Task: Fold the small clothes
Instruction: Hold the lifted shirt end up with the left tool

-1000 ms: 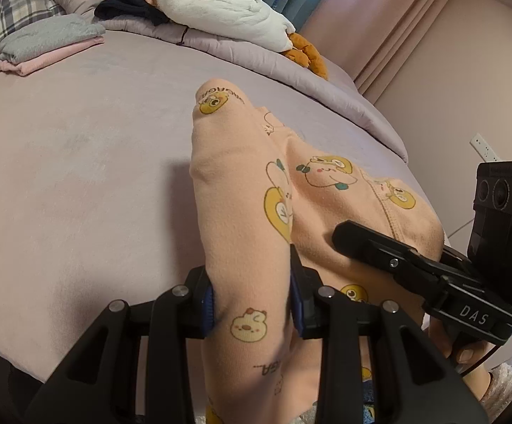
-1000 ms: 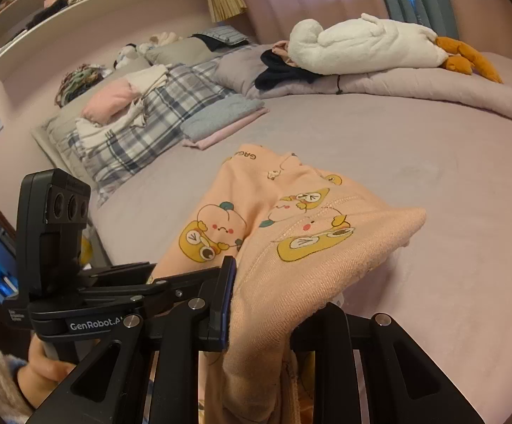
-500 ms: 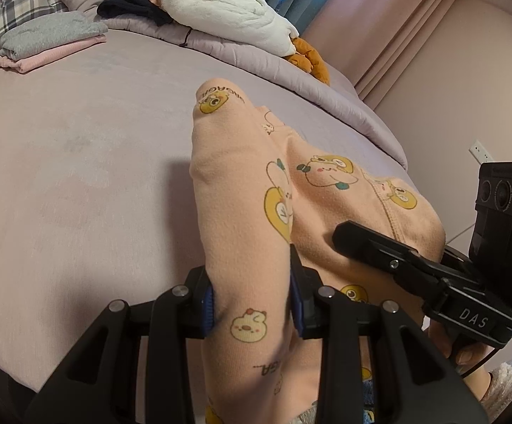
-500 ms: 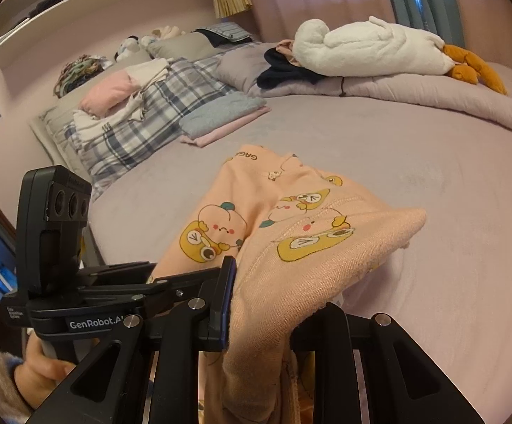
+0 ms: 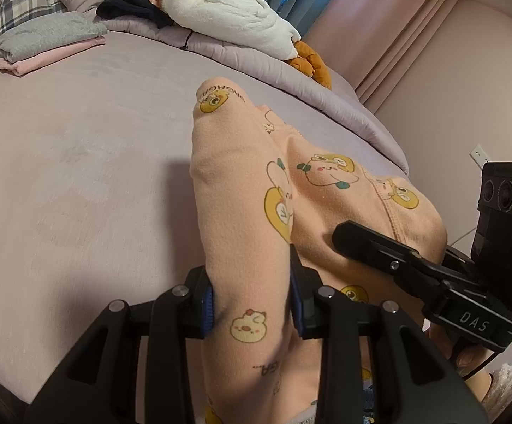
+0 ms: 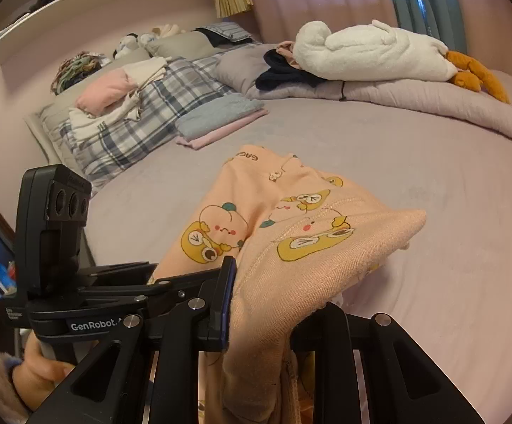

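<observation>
A small peach garment [image 5: 242, 183] printed with yellow cartoon animals hangs between both grippers above the lilac bed [image 5: 79, 162]. My left gripper [image 5: 252, 300] is shut on one edge of it; the cloth drapes over the jaws toward the bed. My right gripper [image 6: 266, 304] is shut on another edge of the same garment [image 6: 291, 226], which folds forward over the fingers. The right gripper also shows at the right of the left wrist view [image 5: 415, 265], and the left gripper at the left of the right wrist view [image 6: 90, 282].
A folded grey and pink stack [image 6: 220, 120] lies at the far side of the bed [image 6: 432, 176]. A white plush goose [image 6: 372, 53] and dark clothes [image 6: 284, 70] rest on the rolled duvet. Plaid pillows with loose clothes [image 6: 121, 113] are at the head.
Both grippers, still shut on the garment, have shifted slightly forward over the bed; the garment keeps the same shape between them.
</observation>
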Demonstrator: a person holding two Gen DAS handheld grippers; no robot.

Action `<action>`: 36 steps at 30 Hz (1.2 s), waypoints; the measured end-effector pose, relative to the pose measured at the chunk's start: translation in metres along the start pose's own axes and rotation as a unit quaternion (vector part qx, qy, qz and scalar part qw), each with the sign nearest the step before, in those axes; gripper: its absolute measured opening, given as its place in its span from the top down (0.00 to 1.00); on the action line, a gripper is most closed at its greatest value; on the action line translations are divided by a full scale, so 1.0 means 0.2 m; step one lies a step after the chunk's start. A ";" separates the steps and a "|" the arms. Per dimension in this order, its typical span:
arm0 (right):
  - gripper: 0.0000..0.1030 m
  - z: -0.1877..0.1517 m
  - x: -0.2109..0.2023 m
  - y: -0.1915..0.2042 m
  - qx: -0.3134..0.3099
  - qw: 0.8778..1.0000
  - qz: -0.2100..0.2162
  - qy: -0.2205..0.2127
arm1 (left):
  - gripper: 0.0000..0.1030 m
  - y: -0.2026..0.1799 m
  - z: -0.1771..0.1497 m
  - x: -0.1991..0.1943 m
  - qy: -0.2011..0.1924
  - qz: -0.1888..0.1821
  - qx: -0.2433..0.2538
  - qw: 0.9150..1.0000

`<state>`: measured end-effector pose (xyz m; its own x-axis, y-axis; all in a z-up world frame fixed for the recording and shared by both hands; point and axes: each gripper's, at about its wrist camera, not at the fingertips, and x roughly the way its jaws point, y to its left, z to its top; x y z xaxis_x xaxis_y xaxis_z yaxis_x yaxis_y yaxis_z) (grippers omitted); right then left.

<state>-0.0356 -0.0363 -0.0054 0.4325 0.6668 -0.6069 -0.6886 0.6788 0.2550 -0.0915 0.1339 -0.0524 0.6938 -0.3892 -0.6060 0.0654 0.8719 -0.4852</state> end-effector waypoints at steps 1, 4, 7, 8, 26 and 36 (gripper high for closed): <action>0.75 0.00 0.00 0.00 0.000 1.000 -0.001 0.000 | 0.68 0.01 0.01 0.00 0.001 -0.001 0.000 1.000; 0.75 0.01 0.01 0.00 -0.003 1.000 -0.004 0.000 | 0.68 0.02 0.03 0.01 0.002 -0.002 -0.001 1.000; 0.75 0.01 0.01 0.01 -0.003 1.000 -0.004 -0.001 | 0.68 0.02 0.04 0.01 0.000 -0.003 0.000 1.000; 0.75 0.01 0.01 0.01 -0.003 1.000 -0.005 -0.002 | 0.68 0.02 0.04 0.02 0.000 -0.004 0.000 1.000; 0.75 0.10 0.08 0.00 -0.003 1.000 -0.007 -0.011 | 0.68 0.08 0.18 0.06 -0.008 0.000 0.000 1.000; 0.75 0.13 0.10 -0.03 0.000 1.000 -0.005 -0.016 | 0.68 0.09 0.25 0.10 -0.010 0.001 0.002 1.000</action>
<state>-0.0076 -0.0182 0.0009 0.4568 0.6699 -0.5853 -0.6842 0.6851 0.2501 -0.0416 0.1573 -0.0419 0.7088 -0.3808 -0.5938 0.0661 0.8739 -0.4816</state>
